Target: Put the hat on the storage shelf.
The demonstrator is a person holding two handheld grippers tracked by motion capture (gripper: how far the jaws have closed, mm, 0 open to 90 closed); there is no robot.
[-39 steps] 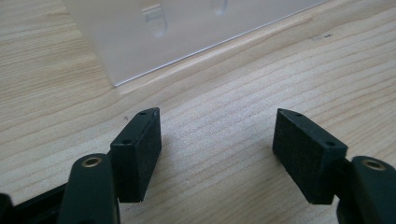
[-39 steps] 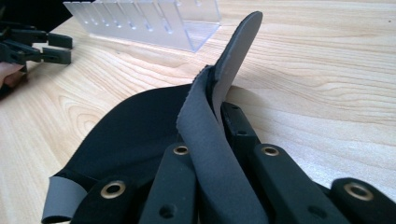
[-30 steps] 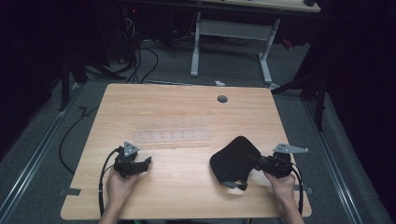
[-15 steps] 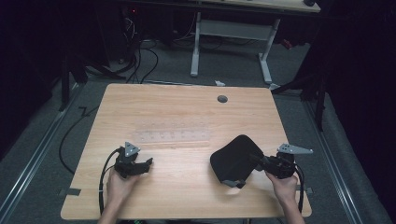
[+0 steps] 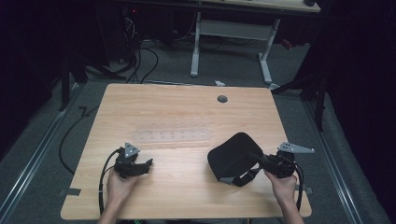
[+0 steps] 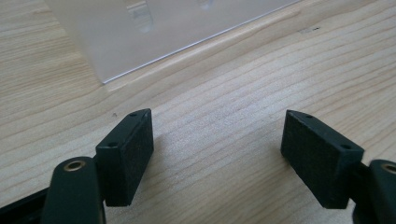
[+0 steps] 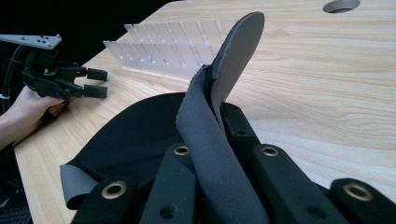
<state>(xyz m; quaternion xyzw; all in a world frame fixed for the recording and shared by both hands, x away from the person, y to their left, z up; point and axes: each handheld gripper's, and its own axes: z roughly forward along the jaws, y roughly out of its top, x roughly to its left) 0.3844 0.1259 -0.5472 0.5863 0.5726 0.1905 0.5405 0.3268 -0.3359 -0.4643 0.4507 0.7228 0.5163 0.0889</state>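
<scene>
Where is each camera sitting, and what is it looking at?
High view: above the person's side, looking down at the wooden table; both hands show, with the left gripper and right gripper.
Left gripper view: on the left gripper, close over the wood, facing the clear plastic rack; its open jaws show.
Right gripper view: on the right gripper, looking across the table; its jaws pinch the black cloth.
Shared: both gripper views see the rack.

- Clear rack lies mid table, just ahead of left gripper; bare wood btwn.
- Black pad blocks near-right area.
- Far half open except cable hole.
</scene>
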